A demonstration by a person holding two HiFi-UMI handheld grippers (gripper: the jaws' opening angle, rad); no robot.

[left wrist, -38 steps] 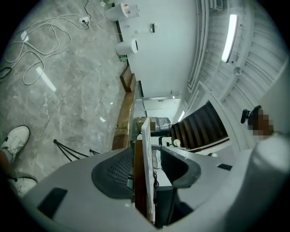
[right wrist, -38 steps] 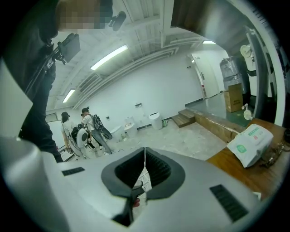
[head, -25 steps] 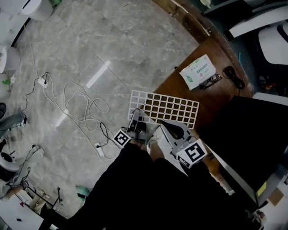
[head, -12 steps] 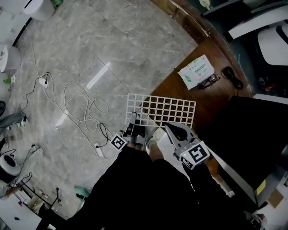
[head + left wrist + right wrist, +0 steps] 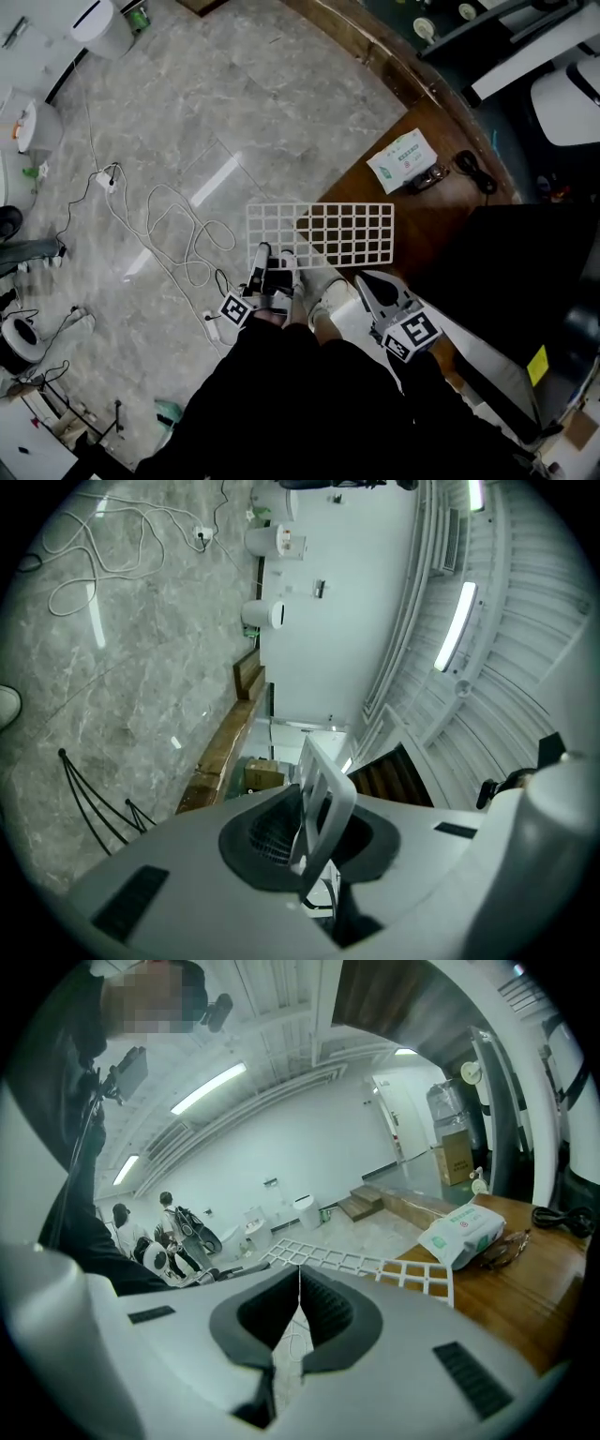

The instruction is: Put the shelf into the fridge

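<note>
Shelf [image 5: 322,234] has shifted left, its left edge now overhanging open floor [image 5: 234,103].

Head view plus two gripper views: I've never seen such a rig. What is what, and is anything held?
No robot: a person holds a two-jaw gripper in each hand. The head view looks down from the person's head; each gripper view looks along one gripper's jaws. The left gripper pinches the near edge of the white grid shelf; its jaws have just been closing on it. The right gripper is shut and empty. On the wooden table lie a tissue pack and a black cable.
</note>
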